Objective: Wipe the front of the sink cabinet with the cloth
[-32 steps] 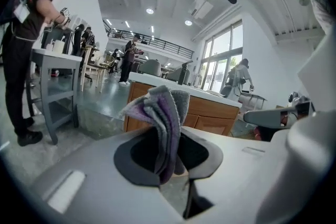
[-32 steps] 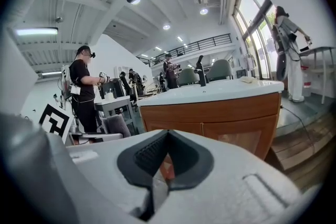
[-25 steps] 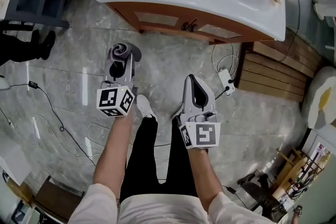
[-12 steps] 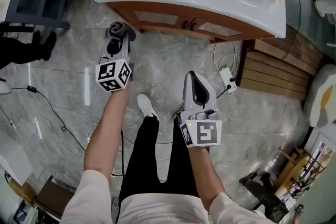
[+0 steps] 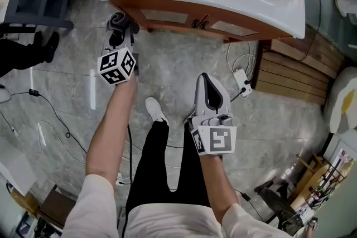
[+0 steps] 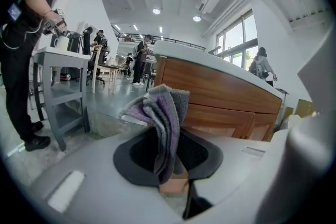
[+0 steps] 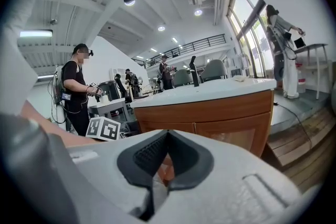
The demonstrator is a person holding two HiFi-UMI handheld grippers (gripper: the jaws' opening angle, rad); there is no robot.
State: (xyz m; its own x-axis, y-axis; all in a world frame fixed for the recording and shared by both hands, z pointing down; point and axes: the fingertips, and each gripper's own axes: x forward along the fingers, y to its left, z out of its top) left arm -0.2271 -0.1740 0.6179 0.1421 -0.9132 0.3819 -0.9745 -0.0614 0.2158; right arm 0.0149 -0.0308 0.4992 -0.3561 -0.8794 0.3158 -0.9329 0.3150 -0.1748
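We hold the cloth [image 5: 116, 20] clamped in our left gripper [image 5: 119, 34] just beside the sink cabinet [image 5: 184, 18] at its left corner, whole wooden front apparently left to wipe, while our right gripper [image 5: 206, 86] hangs back, jaws together, empty.

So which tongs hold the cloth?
The left tongs, shut on the grey-and-purple cloth by the wooden sink cabinet; the right tongs are shut and empty.

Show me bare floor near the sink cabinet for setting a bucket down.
Bare grey tile floor lies between the wooden sink cabinet and the right gripper. Crowded: the white corded power strip by the slatted wooden platform.
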